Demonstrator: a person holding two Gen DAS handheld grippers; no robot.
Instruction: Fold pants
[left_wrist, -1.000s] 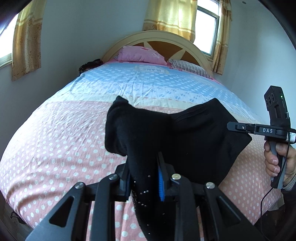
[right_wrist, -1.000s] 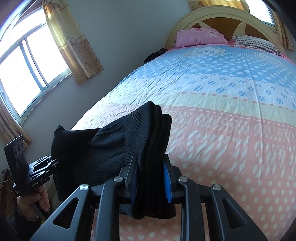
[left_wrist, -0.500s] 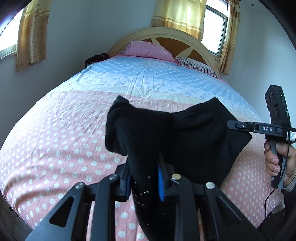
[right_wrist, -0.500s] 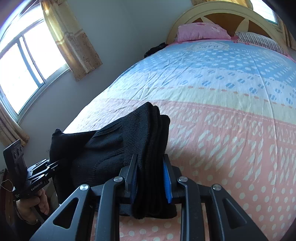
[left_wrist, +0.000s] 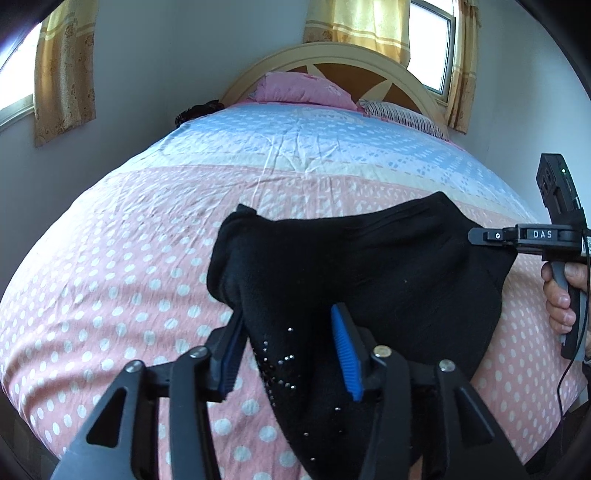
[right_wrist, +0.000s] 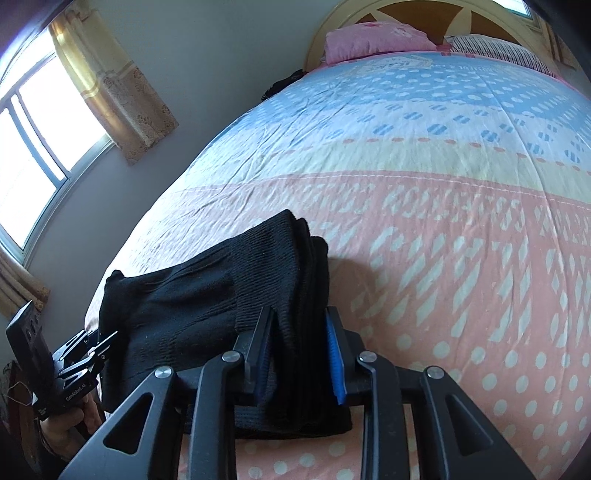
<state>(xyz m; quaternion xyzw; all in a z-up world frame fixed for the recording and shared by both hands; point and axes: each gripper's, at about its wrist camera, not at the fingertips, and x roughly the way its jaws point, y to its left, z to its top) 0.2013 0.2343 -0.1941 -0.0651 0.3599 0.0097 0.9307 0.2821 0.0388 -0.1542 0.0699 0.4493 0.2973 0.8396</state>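
Note:
Black folded pants (left_wrist: 369, 266) lie on the pink dotted bedspread (left_wrist: 122, 266) near the foot of the bed. My left gripper (left_wrist: 286, 350) stands open around the studded end of the pants, with a gap showing beside its left blue pad. In the right wrist view the thick folded edge of the pants (right_wrist: 221, 295) is pinched between the pads of my right gripper (right_wrist: 299, 354), which is shut on it. The right gripper (left_wrist: 491, 236) reaches in from the right in the left wrist view. The left gripper (right_wrist: 92, 343) shows at the lower left of the right wrist view.
A pink pillow (left_wrist: 303, 86) and a striped pillow (left_wrist: 402, 114) lie by the headboard (left_wrist: 413, 77). A dark bundle (left_wrist: 199, 110) sits at the far left corner of the bed. A hand (left_wrist: 561, 295) holds the right gripper's handle. Curtained windows (right_wrist: 44, 110) flank the bed.
The left gripper's jaws have spread apart and let go of the pants, which now rest on the bedspread. The right gripper stays clamped on the folded edge.

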